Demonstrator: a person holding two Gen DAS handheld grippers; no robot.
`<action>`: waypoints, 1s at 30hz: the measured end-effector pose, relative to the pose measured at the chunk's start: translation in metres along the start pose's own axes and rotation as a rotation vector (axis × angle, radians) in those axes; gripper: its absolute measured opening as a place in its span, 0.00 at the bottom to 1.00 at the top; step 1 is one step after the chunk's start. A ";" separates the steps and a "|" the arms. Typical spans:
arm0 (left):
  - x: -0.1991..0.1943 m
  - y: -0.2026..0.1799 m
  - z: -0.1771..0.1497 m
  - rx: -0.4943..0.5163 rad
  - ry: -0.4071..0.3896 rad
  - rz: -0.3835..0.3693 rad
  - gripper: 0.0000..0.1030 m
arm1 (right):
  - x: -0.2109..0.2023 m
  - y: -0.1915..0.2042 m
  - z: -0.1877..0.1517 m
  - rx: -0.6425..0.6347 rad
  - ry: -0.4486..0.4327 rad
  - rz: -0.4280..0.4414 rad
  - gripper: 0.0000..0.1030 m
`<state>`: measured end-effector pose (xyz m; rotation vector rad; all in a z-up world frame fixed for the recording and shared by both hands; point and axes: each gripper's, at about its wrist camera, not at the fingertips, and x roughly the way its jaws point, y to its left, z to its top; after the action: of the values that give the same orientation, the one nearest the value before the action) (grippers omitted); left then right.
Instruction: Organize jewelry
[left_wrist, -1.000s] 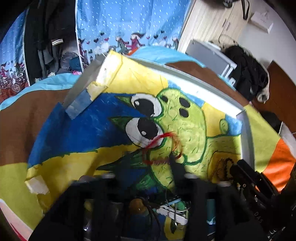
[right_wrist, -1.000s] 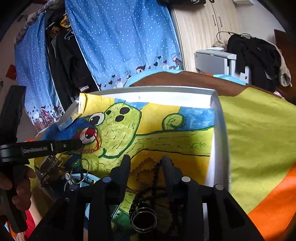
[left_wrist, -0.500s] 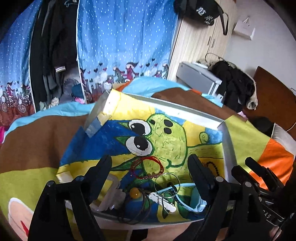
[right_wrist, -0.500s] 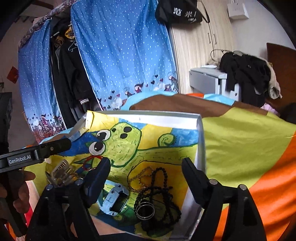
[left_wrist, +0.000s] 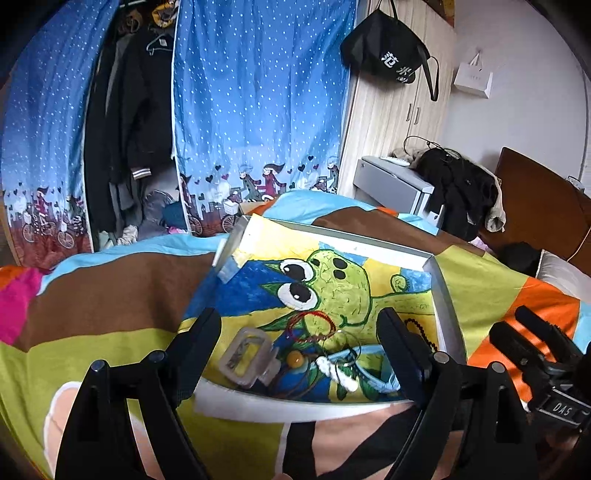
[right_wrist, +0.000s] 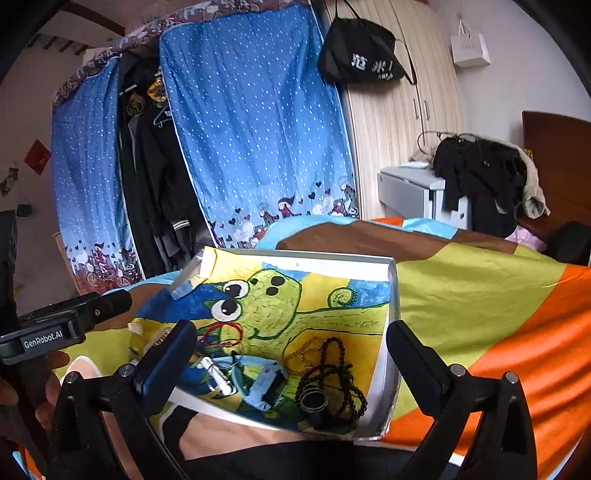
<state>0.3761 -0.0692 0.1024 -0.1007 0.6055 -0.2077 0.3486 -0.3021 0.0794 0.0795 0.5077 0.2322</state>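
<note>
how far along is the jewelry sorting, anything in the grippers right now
Nothing in hand: the left gripper and right gripper are both open and empty. In the tray, the red string bracelet lies apart. The black bead necklace, blue watch and metal rings are clustered, so most looks left.

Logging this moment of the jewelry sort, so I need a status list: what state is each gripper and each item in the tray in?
Left gripper: jaws wide open, empty, above the tray.
Right gripper: jaws wide open, empty.
Tray: open, no lid, resting on the bed.
Red bracelet: lying loose on the drawing.
Black beads: heaped by the tray's right wall.
Blue watch: lying flat.
Clear clip: lying near the front edge.
</note>
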 end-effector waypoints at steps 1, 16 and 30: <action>-0.006 0.000 -0.002 0.004 -0.003 0.003 0.80 | -0.006 0.005 -0.001 -0.007 -0.007 -0.004 1.00; -0.088 0.008 -0.033 0.023 -0.087 0.019 0.80 | -0.066 0.050 -0.025 -0.080 -0.090 -0.008 1.00; -0.153 0.013 -0.061 0.048 -0.170 0.027 0.80 | -0.120 0.072 -0.037 -0.086 -0.182 -0.010 1.00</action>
<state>0.2204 -0.0244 0.1355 -0.0633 0.4324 -0.1856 0.2140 -0.2599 0.1133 0.0143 0.3170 0.2338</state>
